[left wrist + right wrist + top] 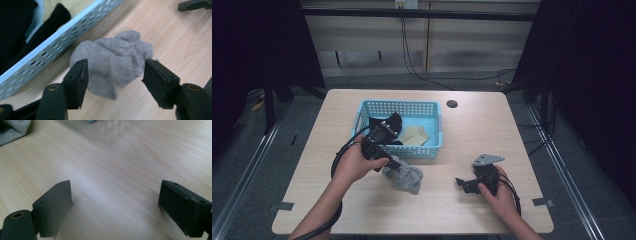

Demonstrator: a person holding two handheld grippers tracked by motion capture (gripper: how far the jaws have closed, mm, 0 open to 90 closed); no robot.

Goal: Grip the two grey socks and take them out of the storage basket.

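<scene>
One grey sock (112,67) lies bunched on the table (492,135), just outside the basket's (432,150) near edge; dark and pale garments already lie inside, so the sorting looks partly done. The left gripper (116,75) spreads wide around the sock, not yet pinching. The right gripper (115,202) gapes empty over bare wood.
</scene>
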